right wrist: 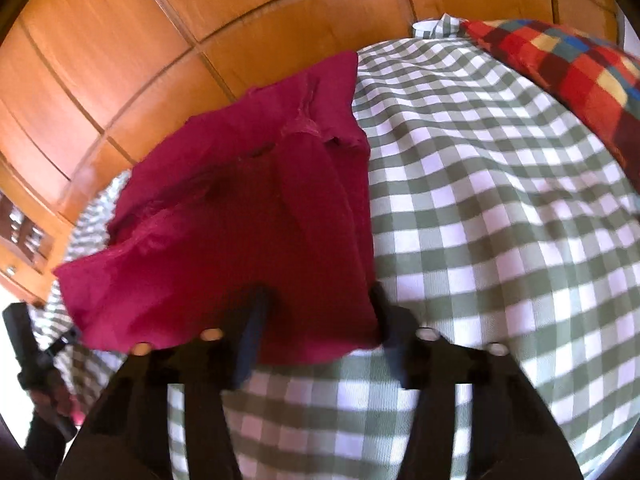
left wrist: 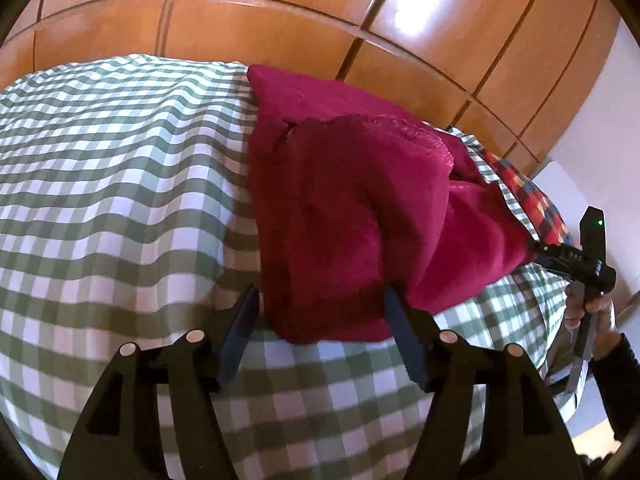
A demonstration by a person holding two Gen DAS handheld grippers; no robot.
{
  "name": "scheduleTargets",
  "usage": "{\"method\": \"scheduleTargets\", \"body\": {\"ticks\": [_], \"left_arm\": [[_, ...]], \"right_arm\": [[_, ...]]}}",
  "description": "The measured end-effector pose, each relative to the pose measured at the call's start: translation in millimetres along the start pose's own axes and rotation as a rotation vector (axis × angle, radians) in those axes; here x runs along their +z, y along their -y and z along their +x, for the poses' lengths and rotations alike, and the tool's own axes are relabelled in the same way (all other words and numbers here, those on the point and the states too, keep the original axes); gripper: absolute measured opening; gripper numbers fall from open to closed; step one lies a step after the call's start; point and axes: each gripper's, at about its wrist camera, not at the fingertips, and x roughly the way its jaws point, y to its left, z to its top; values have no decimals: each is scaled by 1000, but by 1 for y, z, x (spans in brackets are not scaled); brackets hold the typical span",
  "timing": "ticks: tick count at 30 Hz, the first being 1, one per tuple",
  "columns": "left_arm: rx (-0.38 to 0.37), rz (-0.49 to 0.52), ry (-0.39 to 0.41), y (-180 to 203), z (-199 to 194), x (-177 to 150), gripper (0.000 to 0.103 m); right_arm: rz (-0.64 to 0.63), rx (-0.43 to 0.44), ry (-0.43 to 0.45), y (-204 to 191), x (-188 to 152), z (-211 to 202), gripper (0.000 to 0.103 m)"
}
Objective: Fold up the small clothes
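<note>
The green-and-white checked bedsheet (left wrist: 120,184) lies bare and gently rumpled across the bed's left side, leaving open room there. A crumpled magenta fleece garment (left wrist: 340,208) fills the middle, reaching the far edge. That far edge is closed off by a glossy panelled wooden wardrobe (left wrist: 280,20). At the right edge, a red multicoloured plaid cushion (right wrist: 560,64) blocks the corner.
</note>
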Motion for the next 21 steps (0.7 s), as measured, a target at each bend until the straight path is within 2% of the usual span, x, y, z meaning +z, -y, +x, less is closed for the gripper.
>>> {"method": "scheduleTargets", "body": {"ticks": [1,3,4,7,14,21], "left_arm": [[-2,-2,-7,1,2,0,38],[10,3,-20,3,7,4,18],[3,-2,-20,2,8,6,13],[-32,-24,-5,2,0,5,9],[-91,-44,-17,-2,-30,-15,9],[-145,-58,-87,14,-61,-64,9]], "right_arm": [[-7,-11,-6,-1,1,3,27],[-6,-9,-6,-3,0,-1,20],[-12,-9,-4,-4,-3,-5,18],[-39,-8,-7,-9,-12,-17,18],[-79,2,-60,-15,-48,-44,17],[-123,-22,-137,-14,-86,-77,17]]}}
